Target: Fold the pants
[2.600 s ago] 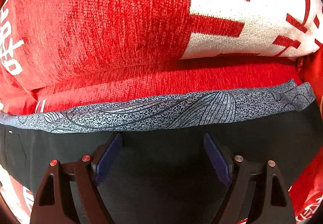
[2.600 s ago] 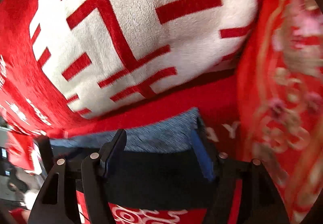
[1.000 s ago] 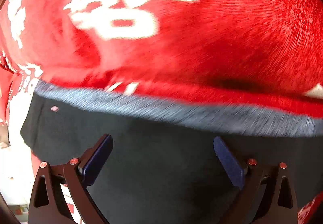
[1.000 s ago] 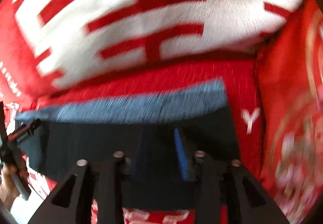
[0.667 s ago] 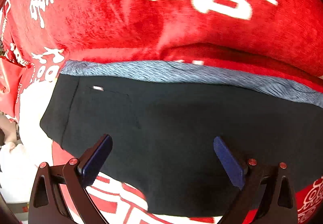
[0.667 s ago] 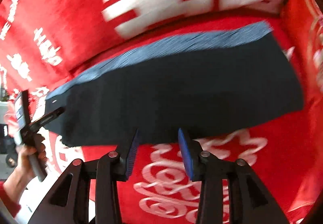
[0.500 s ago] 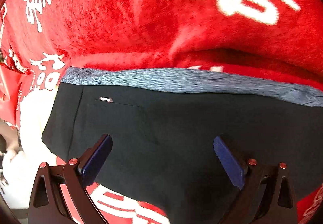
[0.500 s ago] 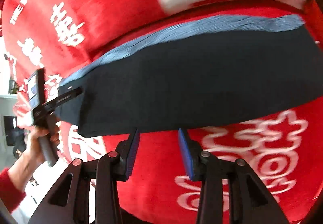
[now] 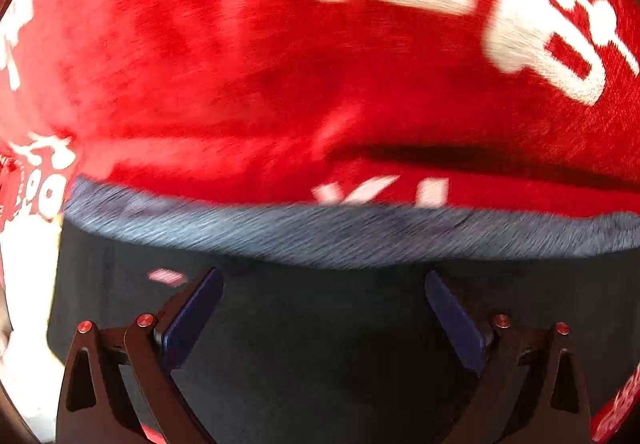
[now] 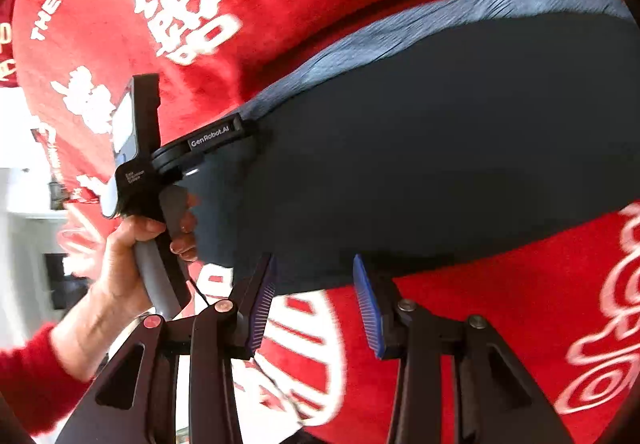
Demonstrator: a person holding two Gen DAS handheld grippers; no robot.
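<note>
The dark pants (image 10: 420, 148), with a blue-grey patterned waistband (image 9: 320, 232), lie flat on a red blanket (image 10: 280, 4) with white lettering. The left tool (image 9: 322, 308) hovers above them near the waistband, jaws spread wide and empty. The right tool (image 10: 314, 300) stands at the pants' near edge, jaws parted, gripping nothing.

Red blanket (image 10: 304, 4) with white lettering (image 10: 188, 24)

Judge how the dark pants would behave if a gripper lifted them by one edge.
The pants are probably floppy: thin cloth lying flat over the red blanket. Likely light. The gathered grey waistband may be thicker and give firmer purchase.
</note>
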